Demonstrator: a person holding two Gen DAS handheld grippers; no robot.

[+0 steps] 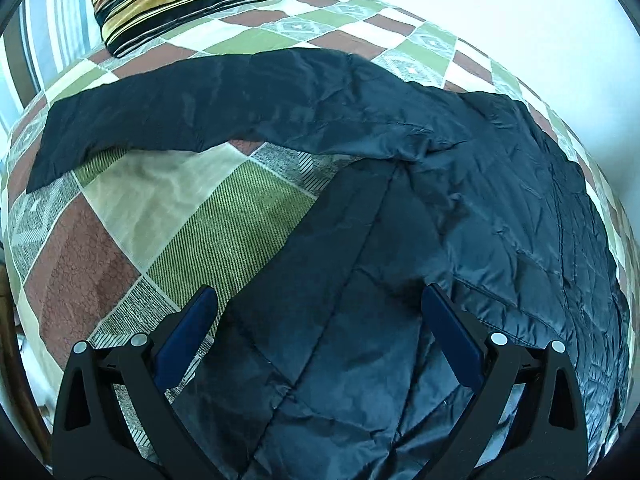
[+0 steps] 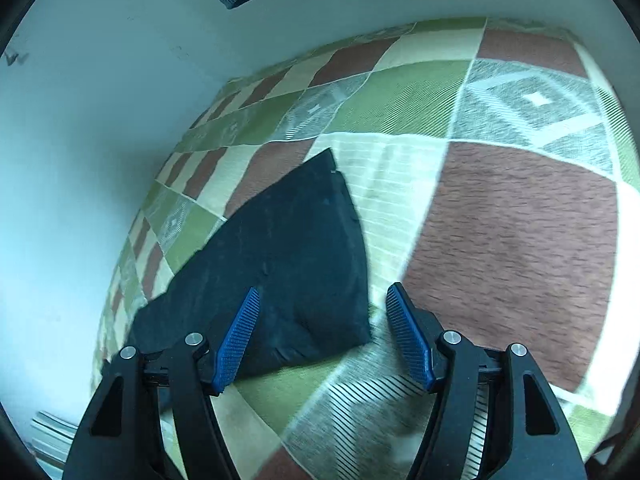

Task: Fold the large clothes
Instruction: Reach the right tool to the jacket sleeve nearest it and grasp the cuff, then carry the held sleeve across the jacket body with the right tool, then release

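Looking down: I am watching both wrist views over a bed (image 1: 132, 216) covered in a patchwork quilt of green, brown and cream diamonds.
Jacket: I am seeing a dark quilted jacket (image 1: 460, 216) lying spread on the bed, its body filling the right and lower part of the left wrist view.
Sleeve, left view: one sleeve (image 1: 168, 112) is stretching out flat across the quilt toward the left, away from the jacket body.
Left claw: I am holding the left claw (image 1: 320, 320) with its blue fingers wide apart above the jacket's lower panel, gripping nothing.
Right claw: the right claw (image 2: 322, 316) is also standing spread apart, with nothing between its fingers (image 2: 236, 344).
Sleeve end, right view: a dark tapering piece of the jacket (image 2: 288, 264) is lying flat on the quilt, its lower edge passing under the left finger and ending between the two fingers.
Pillow: a cushion (image 1: 160, 4) striped in black, gold and brown is sitting at the far end of the bed, well apart from the jacket.
Wall: a pale wall (image 2: 80, 160) is running along the bed's far side.
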